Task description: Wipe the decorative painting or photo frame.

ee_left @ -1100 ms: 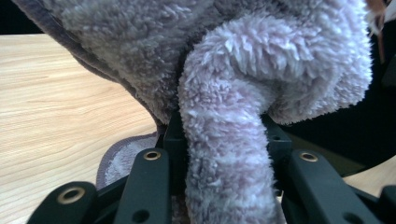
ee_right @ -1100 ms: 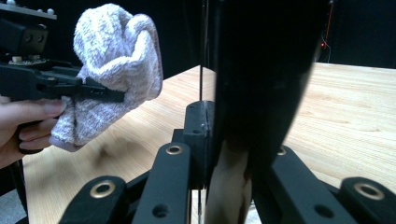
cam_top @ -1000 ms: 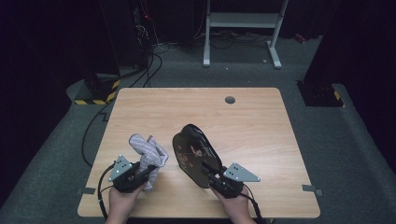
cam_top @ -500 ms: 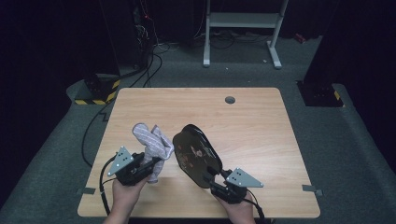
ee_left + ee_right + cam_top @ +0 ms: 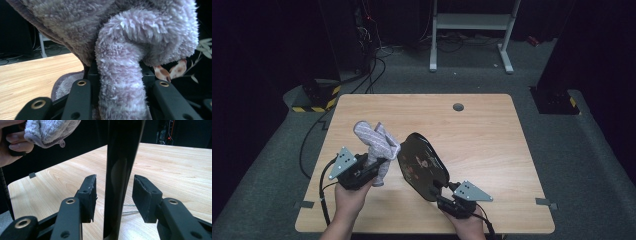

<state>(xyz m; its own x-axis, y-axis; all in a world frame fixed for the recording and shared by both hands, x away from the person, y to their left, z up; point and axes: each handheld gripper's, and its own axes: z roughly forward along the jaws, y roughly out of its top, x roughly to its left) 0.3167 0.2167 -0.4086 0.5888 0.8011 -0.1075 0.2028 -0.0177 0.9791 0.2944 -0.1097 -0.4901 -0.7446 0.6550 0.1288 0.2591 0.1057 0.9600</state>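
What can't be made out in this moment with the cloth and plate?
- Left gripper view: the fluffy cloth hides the left claw tips and most of the scene behind.
- Right gripper view: the plate is edge-on and cut off by the top edge. Whether the right claw presses it is unclear.
- High view: the plate's painted motif is too small to identify.

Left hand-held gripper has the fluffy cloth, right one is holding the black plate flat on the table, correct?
Not quite. The plate isn't flat on the table: the high view shows it raised and tilted on edge in the right hand-held gripper. The left hand-held gripper does hold the cloth.
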